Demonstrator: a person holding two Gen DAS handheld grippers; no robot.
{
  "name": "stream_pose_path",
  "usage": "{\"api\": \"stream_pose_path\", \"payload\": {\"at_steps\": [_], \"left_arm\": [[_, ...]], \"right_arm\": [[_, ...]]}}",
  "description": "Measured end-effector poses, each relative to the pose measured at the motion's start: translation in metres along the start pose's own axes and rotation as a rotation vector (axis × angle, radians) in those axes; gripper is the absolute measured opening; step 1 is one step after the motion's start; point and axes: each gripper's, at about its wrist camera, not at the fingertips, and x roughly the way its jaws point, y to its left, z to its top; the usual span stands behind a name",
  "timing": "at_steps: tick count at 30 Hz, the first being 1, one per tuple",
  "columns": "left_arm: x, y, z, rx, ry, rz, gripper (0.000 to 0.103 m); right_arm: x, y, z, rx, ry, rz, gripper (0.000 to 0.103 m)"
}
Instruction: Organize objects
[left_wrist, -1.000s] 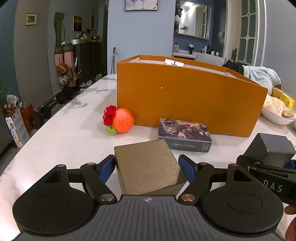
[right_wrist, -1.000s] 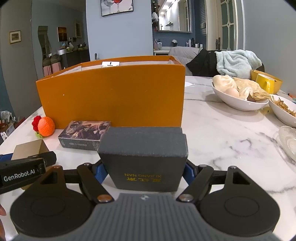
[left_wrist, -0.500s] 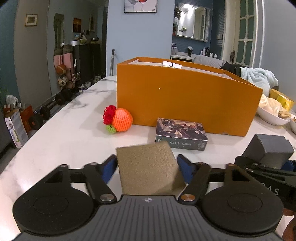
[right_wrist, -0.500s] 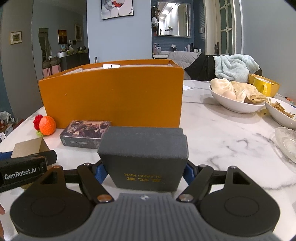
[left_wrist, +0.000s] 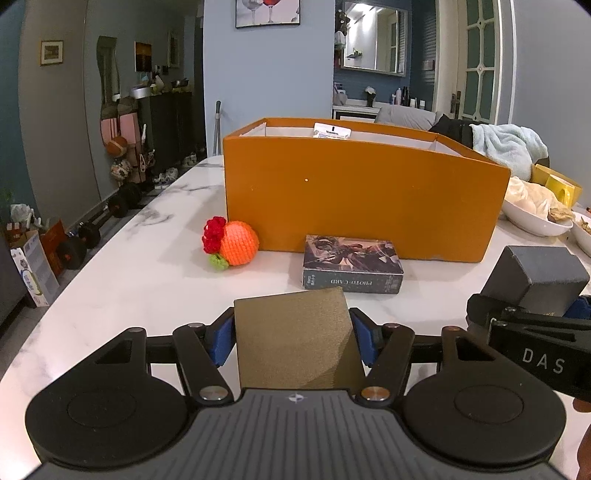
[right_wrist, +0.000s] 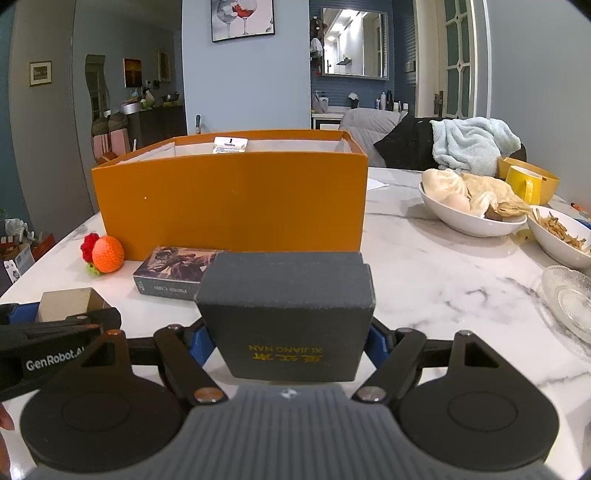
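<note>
While the left gripper (left_wrist: 293, 338) is closing its blue pads (left_wrist: 221, 341) on the tan box (left_wrist: 295, 339), that box sits tilted between them, lifted at its near edge above the marble tabletop (left_wrist: 140, 280), and the pads appear to be pressing on its sides. To its right, the right gripper (right_wrist: 288, 341) pinches the dark grey box (right_wrist: 291, 314) with gold lettering on its front face (the lettering reads upside down from the wrist camera), and this box is gripped on both sides by blue pads (right_wrist: 199, 343). Just ahead of both grippers lies a photo-card box (left_wrist: 352, 264), flat on the tabletop and close to the front wall of the large orange storage box (left_wrist: 362, 199), which stands open at the top with a white card (left_wrist: 331, 132) leaning at its far wall. A crocheted orange ball (left_wrist: 232, 242) with a red flower and green leaf rests beside the orange box's left corner, near the photo-card box but apart from it. Farther right on the tabletop stand a white bowl of buns (right_wrist: 469, 218), another bowl of food (right_wrist: 561, 236), a glass dish (right_wrist: 569, 299) and a yellow mug (right_wrist: 524, 184).
</note>
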Motion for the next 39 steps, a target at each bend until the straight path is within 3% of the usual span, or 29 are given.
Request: {"api": "stream_pose_path", "payload": {"at_steps": [13, 21, 32, 39], "left_arm": [[-0.018, -0.002, 0.017, 0.027, -0.050, -0.036, 0.074], [-0.022, -0.002, 0.049, 0.057, -0.121, -0.045, 0.074], [0.009, -0.007, 0.137, 0.088, -0.223, -0.038, 0.074], [0.067, -0.014, 0.184, 0.114, -0.166, -0.023, 0.074]], "right_arm": [[-0.013, 0.002, 0.012, -0.037, -0.015, 0.060, 0.078], [-0.024, 0.002, 0.041, -0.063, -0.057, 0.101, 0.078], [-0.007, 0.001, 0.129, -0.109, -0.129, 0.158, 0.079], [0.057, 0.001, 0.192, -0.124, -0.070, 0.161, 0.079]]}}
